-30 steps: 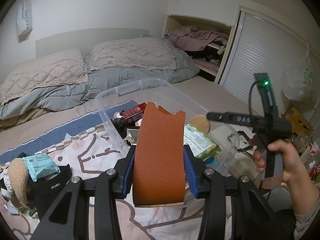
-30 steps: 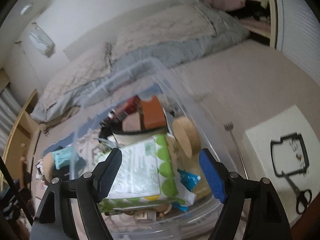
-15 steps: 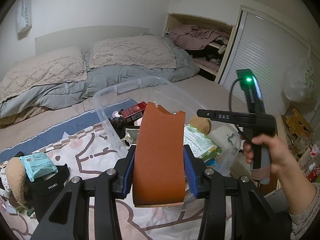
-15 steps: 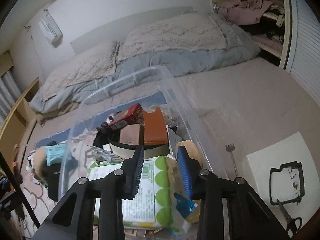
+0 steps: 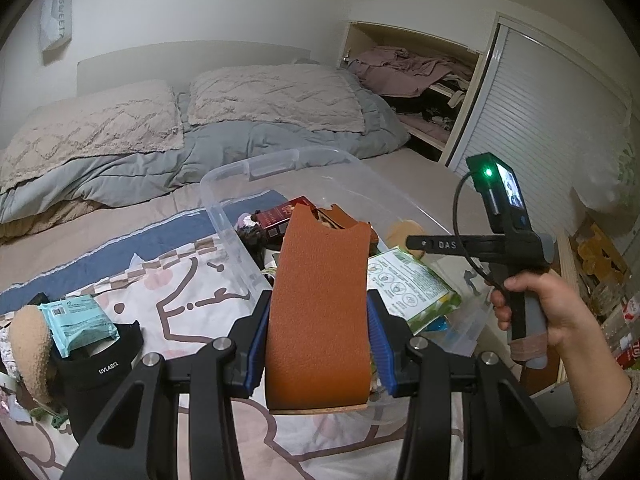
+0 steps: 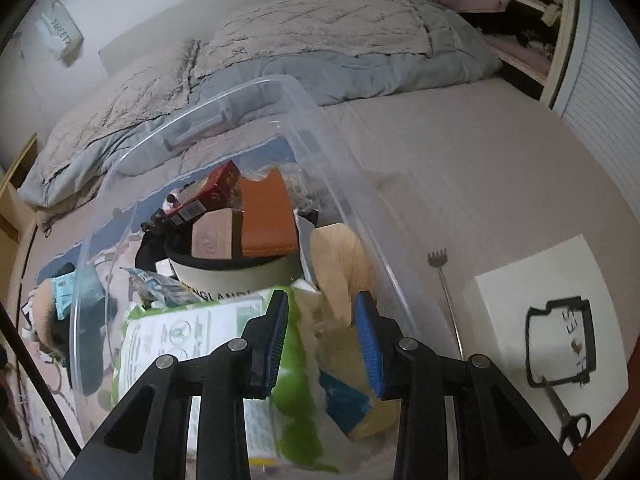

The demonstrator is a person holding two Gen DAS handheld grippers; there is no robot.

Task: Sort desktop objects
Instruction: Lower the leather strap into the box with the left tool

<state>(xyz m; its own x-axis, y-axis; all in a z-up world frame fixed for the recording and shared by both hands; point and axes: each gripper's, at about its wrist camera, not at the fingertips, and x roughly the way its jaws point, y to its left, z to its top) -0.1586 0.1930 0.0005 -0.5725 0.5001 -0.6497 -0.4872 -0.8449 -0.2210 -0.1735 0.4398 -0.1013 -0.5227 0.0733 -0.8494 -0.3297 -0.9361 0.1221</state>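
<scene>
My left gripper is shut on an orange-brown leather case, which it holds upright just in front of the clear plastic bin. My right gripper hangs over the bin and points down into it. Its jaws stand narrowly apart with nothing pressed between the pads. Below it lie a green-and-white wipes pack and a tan round puff. Further in sit a red box, a second brown case, a pink block and a pale cap.
A teal packet, a black cap and a tan plush lie on the patterned blanket to the left. A back scratcher, a white box and scissors are right of the bin. A person's hand holds the right gripper.
The right gripper's jaws have narrowed from wide apart to a small gap, and it has sunk closer over the bin. The left gripper still holds the case in the same place.
</scene>
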